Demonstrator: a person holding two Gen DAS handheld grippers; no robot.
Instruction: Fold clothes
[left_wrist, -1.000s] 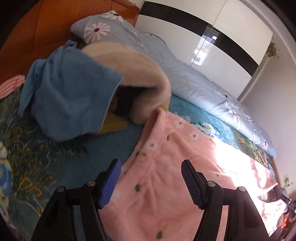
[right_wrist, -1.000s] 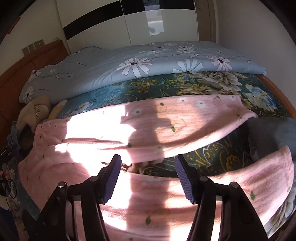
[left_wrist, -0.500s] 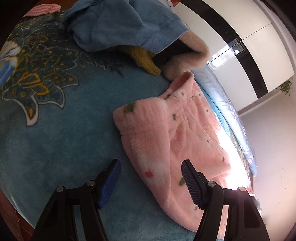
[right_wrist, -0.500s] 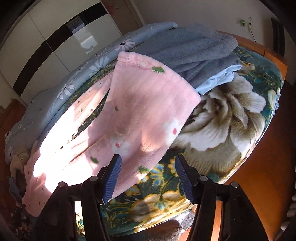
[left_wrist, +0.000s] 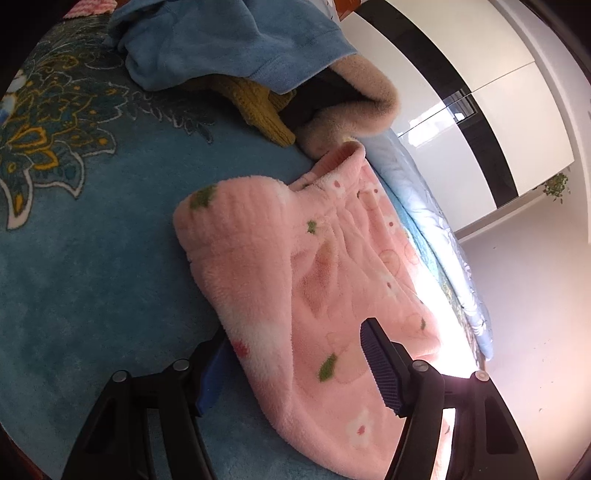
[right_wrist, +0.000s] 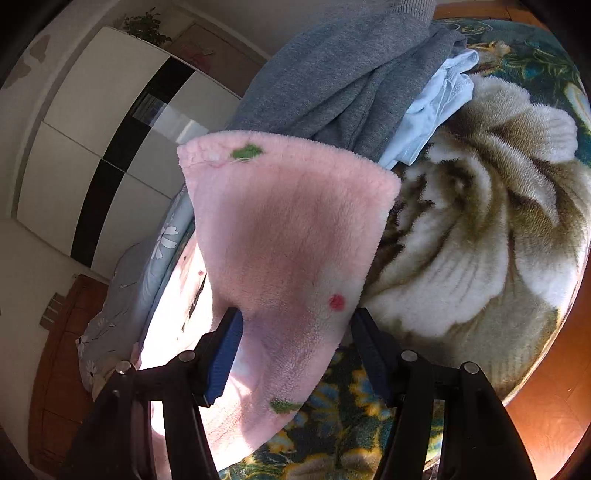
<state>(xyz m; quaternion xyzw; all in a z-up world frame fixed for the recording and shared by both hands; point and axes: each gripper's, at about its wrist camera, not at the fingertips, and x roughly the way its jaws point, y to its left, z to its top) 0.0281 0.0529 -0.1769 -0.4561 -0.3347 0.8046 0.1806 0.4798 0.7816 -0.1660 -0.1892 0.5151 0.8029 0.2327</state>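
A pink fleece garment (left_wrist: 317, 280) with small flower and leaf prints lies spread on the bed blanket (left_wrist: 92, 258). In the left wrist view its ribbed cuff end (left_wrist: 229, 206) lies ahead, and my left gripper (left_wrist: 295, 369) is open with the fabric lying between its blue pads. In the right wrist view the other end of the pink garment (right_wrist: 288, 236) fills the middle, and my right gripper (right_wrist: 295, 354) is open with that end between its pads.
A pile of clothes, blue (left_wrist: 229, 40), mustard yellow (left_wrist: 258, 107) and beige fleece (left_wrist: 354, 110), lies beyond the left end. A grey sweater (right_wrist: 332, 74) and a white garment (right_wrist: 436, 110) lie by the right end. The bed's wooden edge (right_wrist: 554, 387) is at the right. A pale blue duvet (left_wrist: 436, 221) runs along the far side.
Both grippers have swung outward to the two ends of the pink garment and come closer, so the fabric now lies between each pair of open pads.
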